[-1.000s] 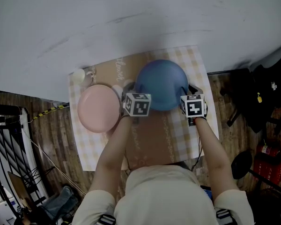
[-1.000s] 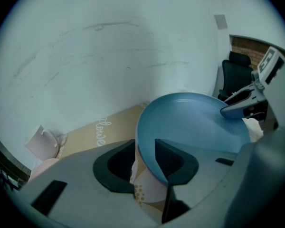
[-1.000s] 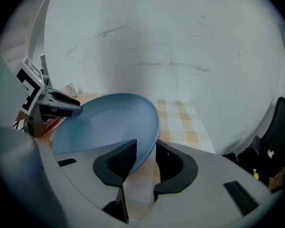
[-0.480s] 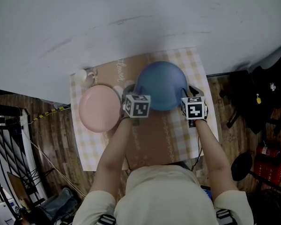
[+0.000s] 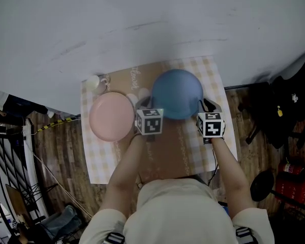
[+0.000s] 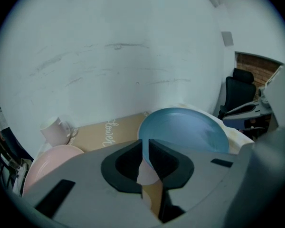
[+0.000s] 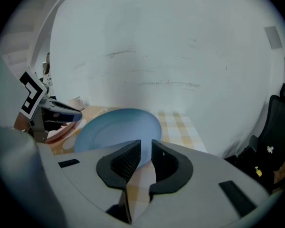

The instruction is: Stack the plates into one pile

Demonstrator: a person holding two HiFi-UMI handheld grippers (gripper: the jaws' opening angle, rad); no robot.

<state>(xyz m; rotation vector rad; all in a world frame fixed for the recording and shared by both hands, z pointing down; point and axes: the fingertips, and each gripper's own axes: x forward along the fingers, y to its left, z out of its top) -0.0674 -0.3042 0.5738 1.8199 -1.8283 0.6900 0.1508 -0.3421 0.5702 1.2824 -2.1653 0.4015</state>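
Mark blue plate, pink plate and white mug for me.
blue plate (image 5: pixel 178 93): head view, middle of its face.
pink plate (image 5: pixel 111 117): head view, middle of its face.
white mug (image 6: pixel 53 131): left gripper view, its side wall.

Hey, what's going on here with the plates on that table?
A person is working on the blue plate from both sides. The left hand-held gripper and the right hand-held gripper have just been closing their jaws on opposite edges of its rim. The pink plate lies apart from it on the checked cloth, so nothing is stacked yet.
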